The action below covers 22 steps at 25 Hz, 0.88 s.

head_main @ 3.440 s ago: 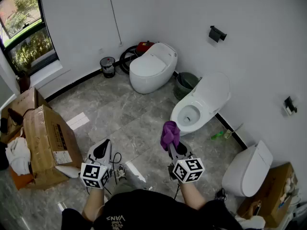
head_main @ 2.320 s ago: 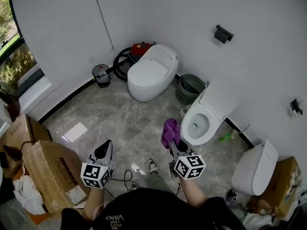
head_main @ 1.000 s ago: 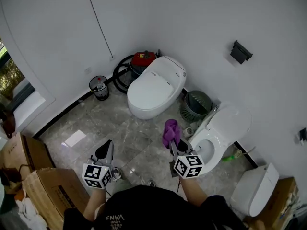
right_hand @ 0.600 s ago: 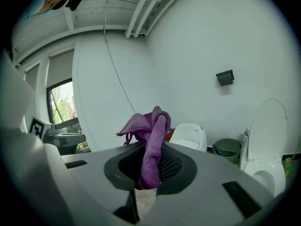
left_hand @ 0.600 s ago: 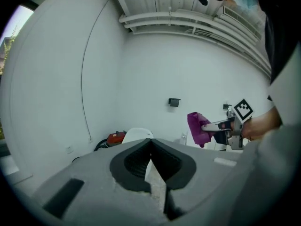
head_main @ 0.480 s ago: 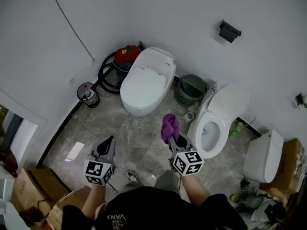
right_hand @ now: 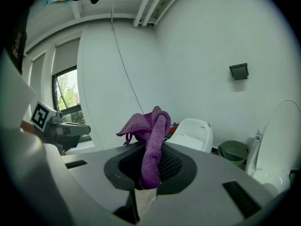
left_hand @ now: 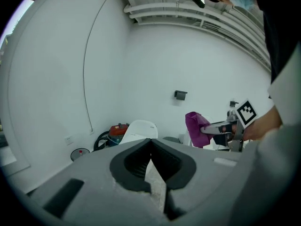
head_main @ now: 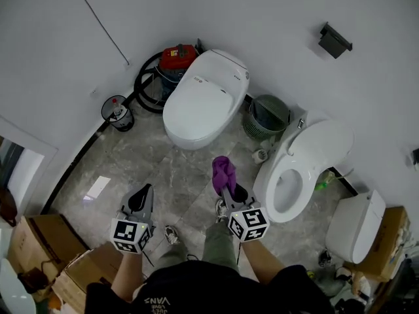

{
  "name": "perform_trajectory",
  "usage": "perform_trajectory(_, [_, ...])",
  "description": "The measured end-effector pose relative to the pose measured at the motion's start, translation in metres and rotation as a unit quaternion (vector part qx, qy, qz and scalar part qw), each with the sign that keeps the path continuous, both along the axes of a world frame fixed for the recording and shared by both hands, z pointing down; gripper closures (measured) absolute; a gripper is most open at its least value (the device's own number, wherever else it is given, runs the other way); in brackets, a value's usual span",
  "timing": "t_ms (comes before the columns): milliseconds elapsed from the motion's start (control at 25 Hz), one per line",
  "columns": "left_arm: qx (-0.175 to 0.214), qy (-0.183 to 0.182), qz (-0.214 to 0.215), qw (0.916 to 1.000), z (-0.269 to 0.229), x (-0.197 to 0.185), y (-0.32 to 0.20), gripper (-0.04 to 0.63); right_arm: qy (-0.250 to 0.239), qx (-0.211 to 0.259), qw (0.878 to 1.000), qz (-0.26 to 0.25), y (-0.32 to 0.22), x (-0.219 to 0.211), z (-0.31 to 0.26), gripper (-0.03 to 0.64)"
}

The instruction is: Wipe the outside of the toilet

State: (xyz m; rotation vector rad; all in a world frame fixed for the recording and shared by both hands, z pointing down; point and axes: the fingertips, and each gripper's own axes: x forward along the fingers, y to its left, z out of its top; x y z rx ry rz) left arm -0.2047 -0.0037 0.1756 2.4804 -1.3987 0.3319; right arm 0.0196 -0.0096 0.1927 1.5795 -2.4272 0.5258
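Purple bunched cloth [right_hand: 151, 147] sits pinched between the right gripper [head_main: 227, 190]'s fingers; the left gripper [head_main: 140, 199]'s fingers press together, empty, near the closed white toilet [head_main: 201, 102].

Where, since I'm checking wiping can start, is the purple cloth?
In the head view's centre, the purple cloth is clamped in the right gripper, above the floor between the closed toilet and the open toilet.

A washroom, though hardly a home one. On the grey tiled floor [head_main: 163, 172], a closed toilet [head_main: 203, 100], an open toilet [head_main: 298, 175] and a third toilet [head_main: 352, 226] line the white wall [head_main: 262, 18]. A red vacuum cleaner [head_main: 177, 57] sits far left, with cardboard boxes [head_main: 39, 241] near left.
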Motion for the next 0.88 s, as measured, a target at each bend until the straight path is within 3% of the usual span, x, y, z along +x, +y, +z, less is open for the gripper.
perform_trajectory(280, [0.004,0.01,-0.022,0.9997,0.047,0.037,-0.039,0.589,0.029,-0.002,0.998,-0.051,-0.042,0.014,0.057,0.571])
perform_trajectory(440, [0.023,0.008,-0.008,0.9997,0.088,0.056,-0.065,0.589,0.028,0.006,0.998,-0.063,-0.062,0.015,0.1,0.571])
perform_trajectory(880, [0.022,0.031,-0.007,0.9993,0.225,0.086,-0.111,0.589,0.009,0.029,0.997,-0.069,-0.097,0.012,0.231,0.571])
